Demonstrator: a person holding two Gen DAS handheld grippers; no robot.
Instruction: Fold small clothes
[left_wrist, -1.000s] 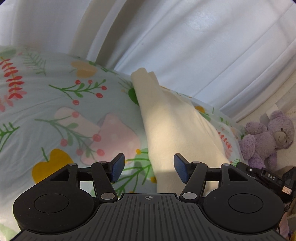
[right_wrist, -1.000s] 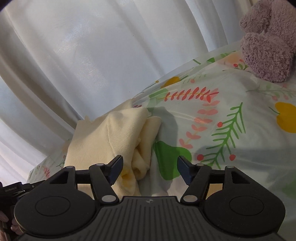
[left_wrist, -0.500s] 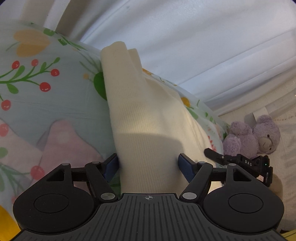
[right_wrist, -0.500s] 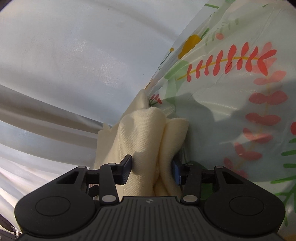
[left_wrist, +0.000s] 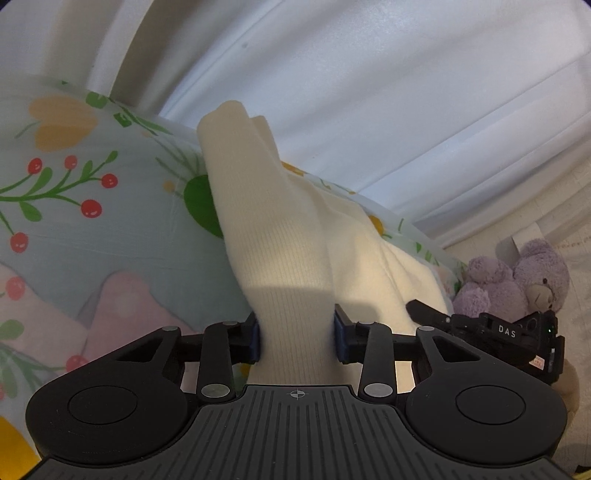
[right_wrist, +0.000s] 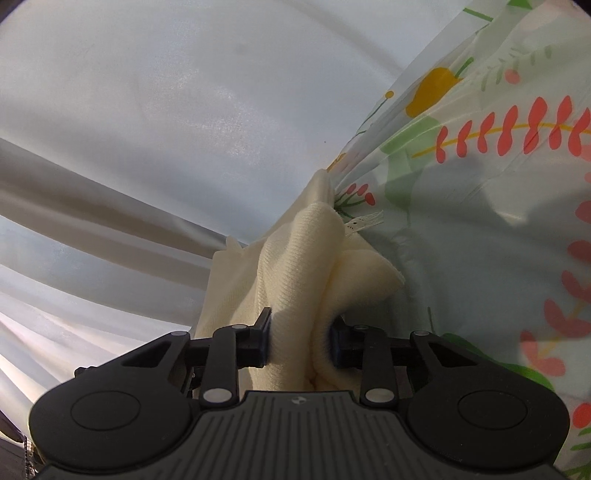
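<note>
The cream ribbed garment (left_wrist: 280, 236) lies bunched on the floral sheet (left_wrist: 92, 221), 1 end pinched in the left gripper (left_wrist: 297, 339), the other clamped by the right gripper (right_wrist: 301, 339).

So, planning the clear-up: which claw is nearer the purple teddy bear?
Right. The right claw reaches in beside the purple teddy bear; the left claw, gripping the cream garment, sits farther away.

Floral bedsheet (left_wrist: 122, 236); cream knit garment (left_wrist: 280, 236) on it; purple teddy (left_wrist: 524, 280) beside.
</note>
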